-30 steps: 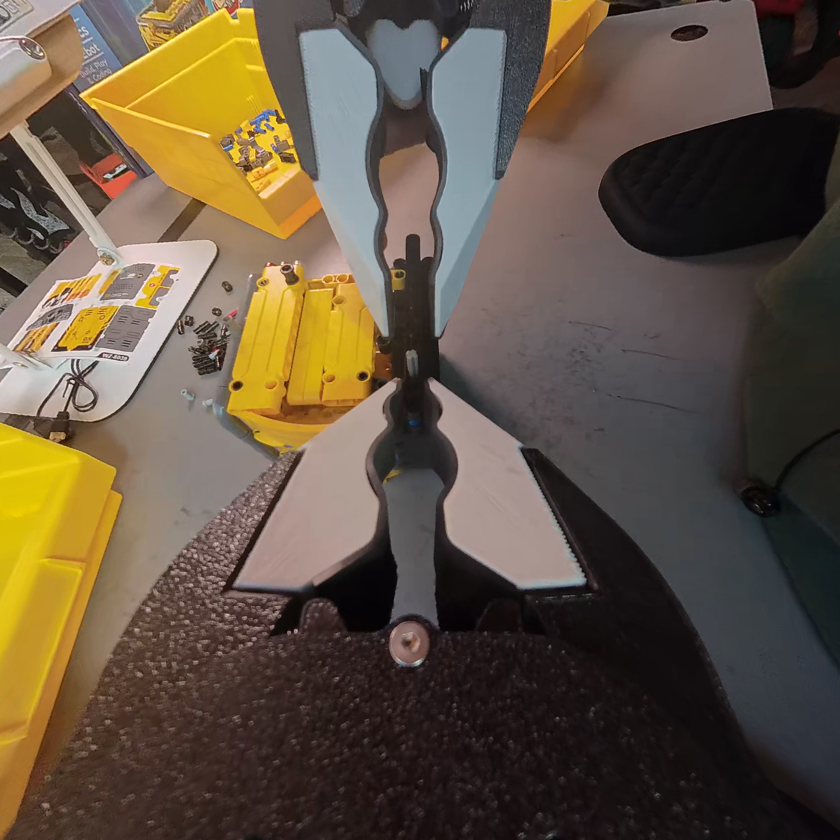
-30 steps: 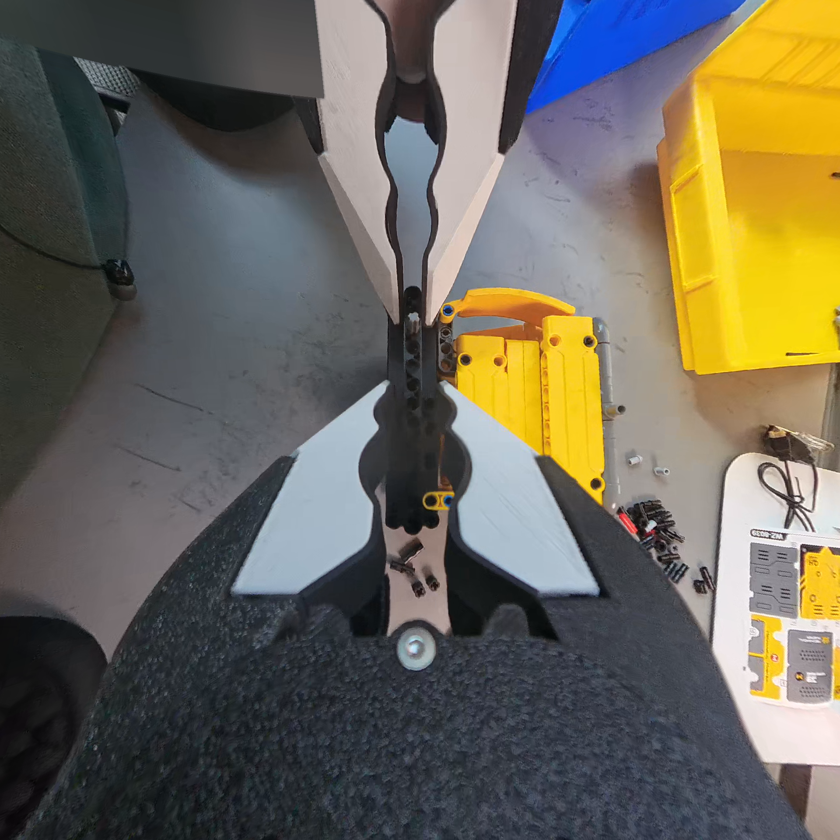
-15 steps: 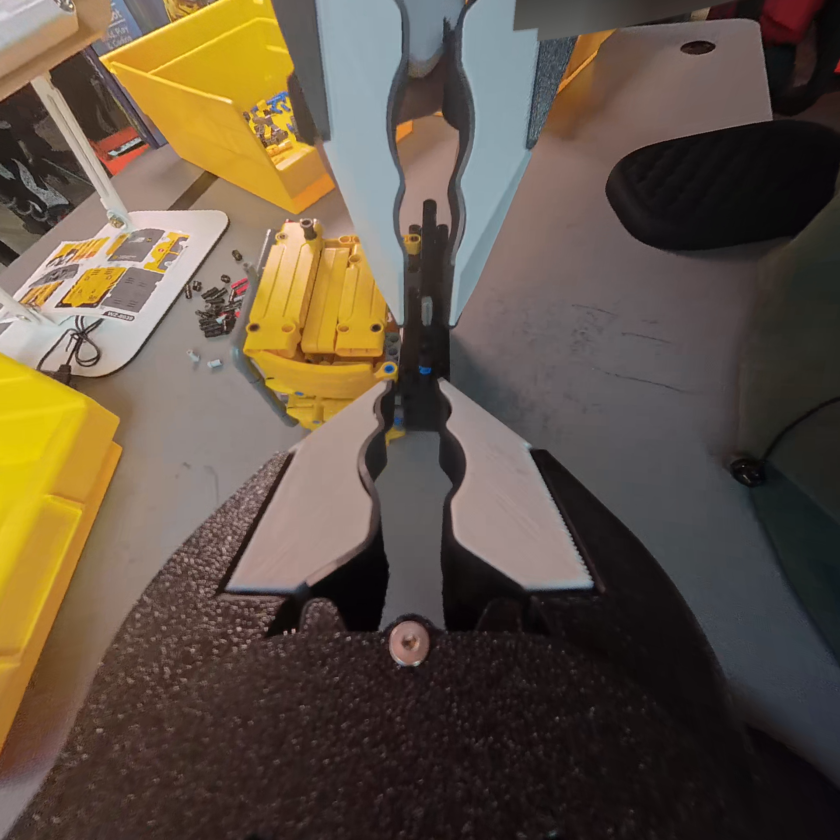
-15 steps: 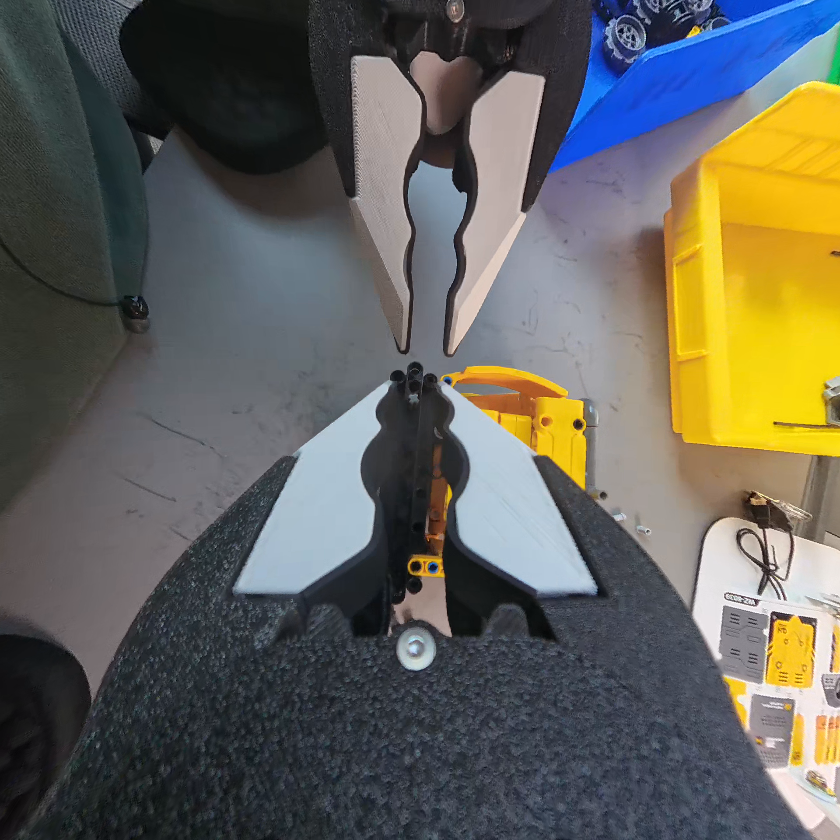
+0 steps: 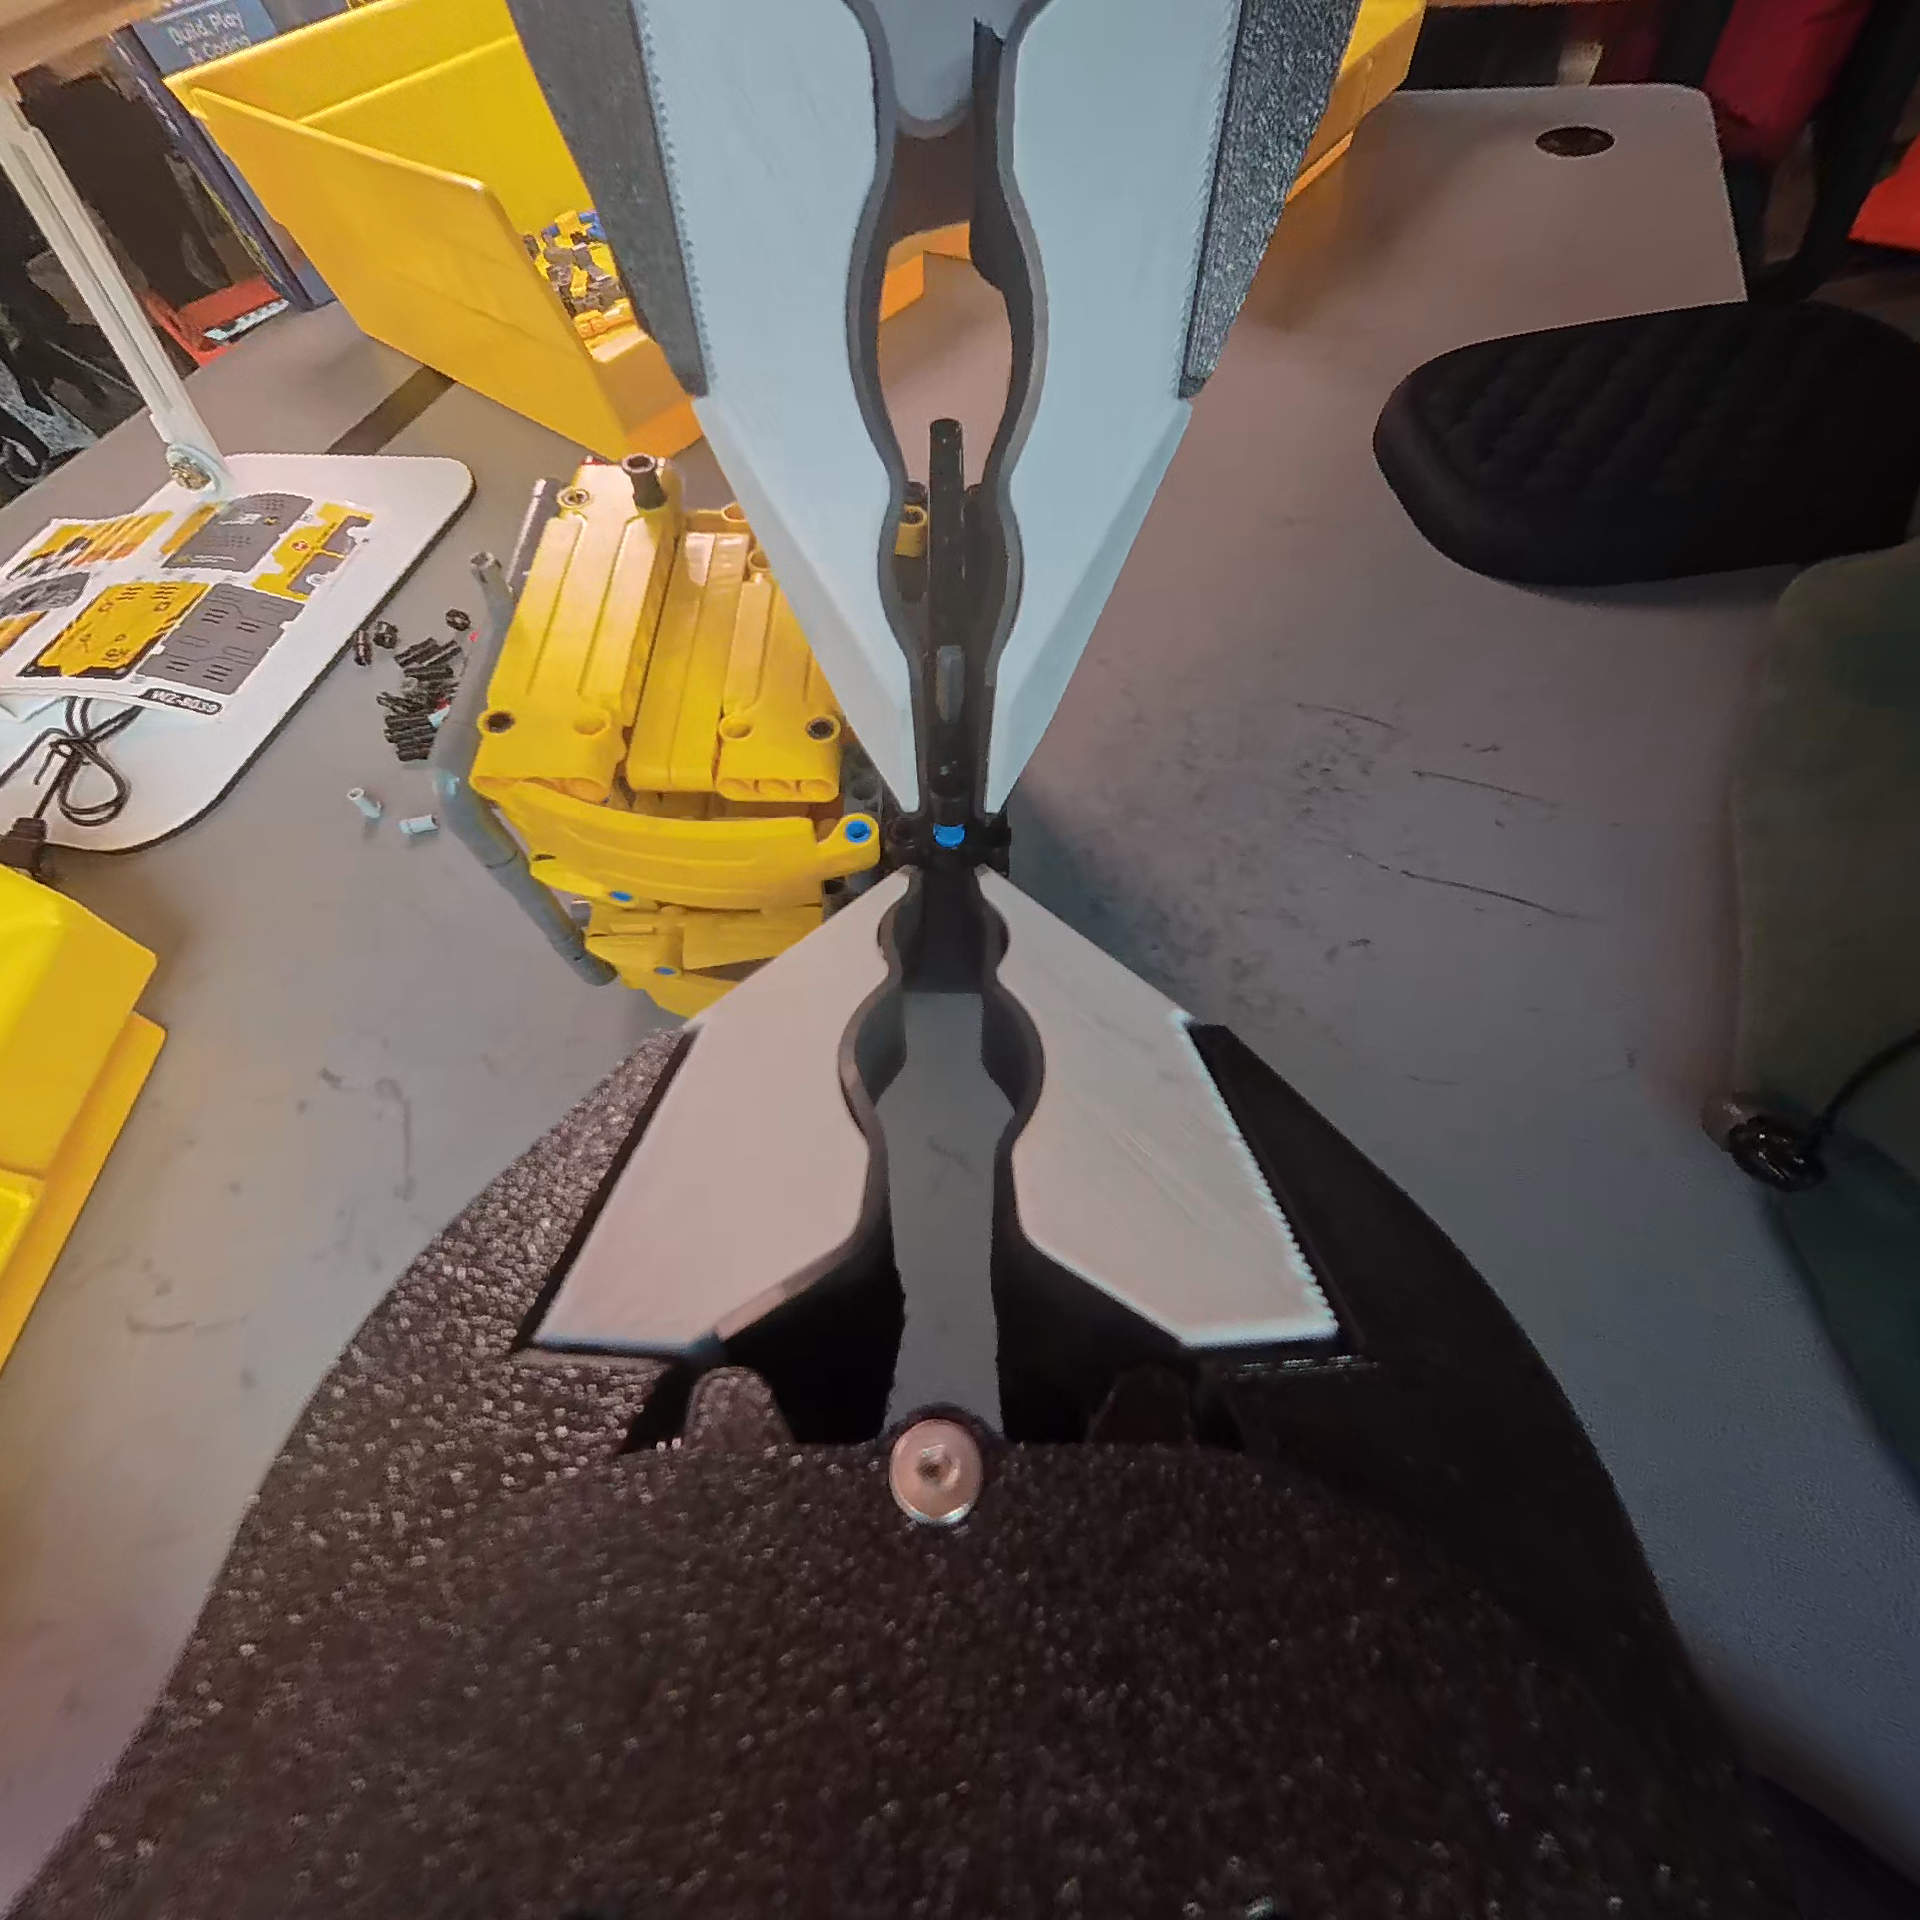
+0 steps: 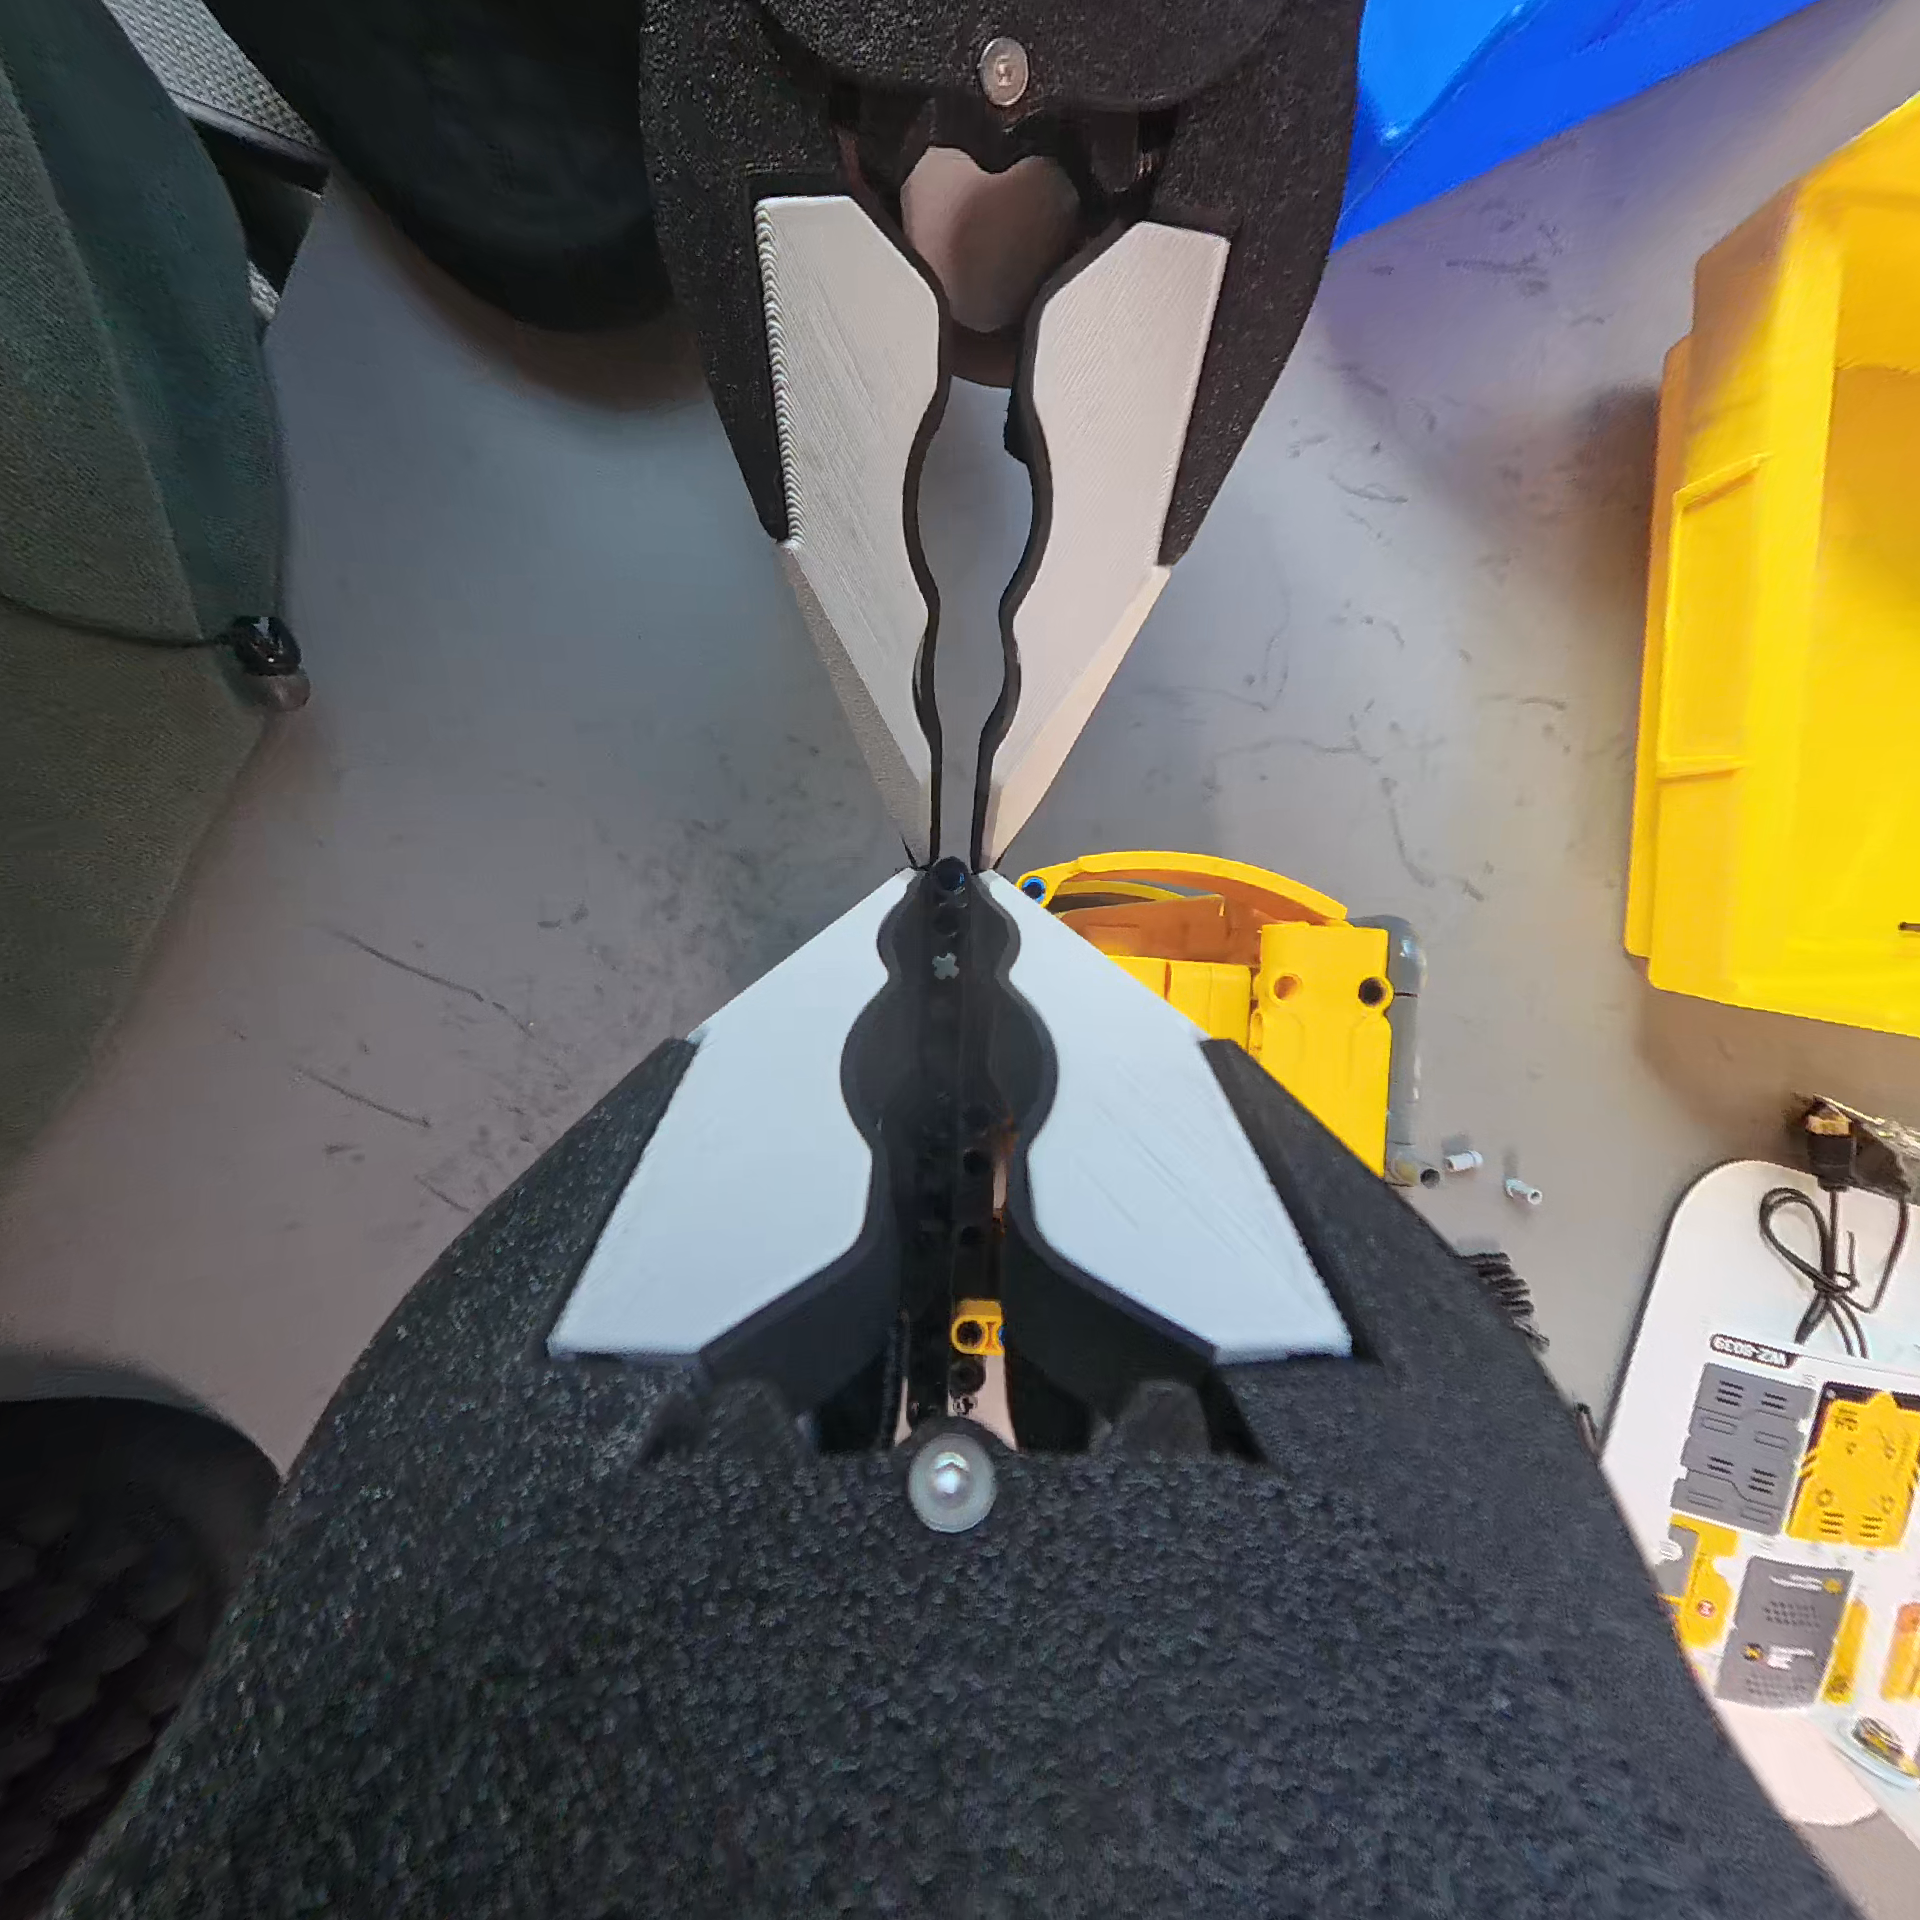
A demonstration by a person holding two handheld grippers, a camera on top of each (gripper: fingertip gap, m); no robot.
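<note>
The right gripper [image 6: 948, 883] is clamped on a black holed beam [image 6: 951, 1091] of the yellow brick model [image 5: 665, 748] above the grey table [image 5: 1351, 831]; the left gripper [image 5: 940, 878], tip to tip with it, pinches the beam's end; black pins [image 5: 416, 686] lie beside the model.

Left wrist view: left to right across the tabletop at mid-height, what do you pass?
White sheet with yellow and grey pictures → pile of small black pins → yellow ribbed brick assembly → black holed beam clamped by the right gripper → black cushioned pad.
</note>
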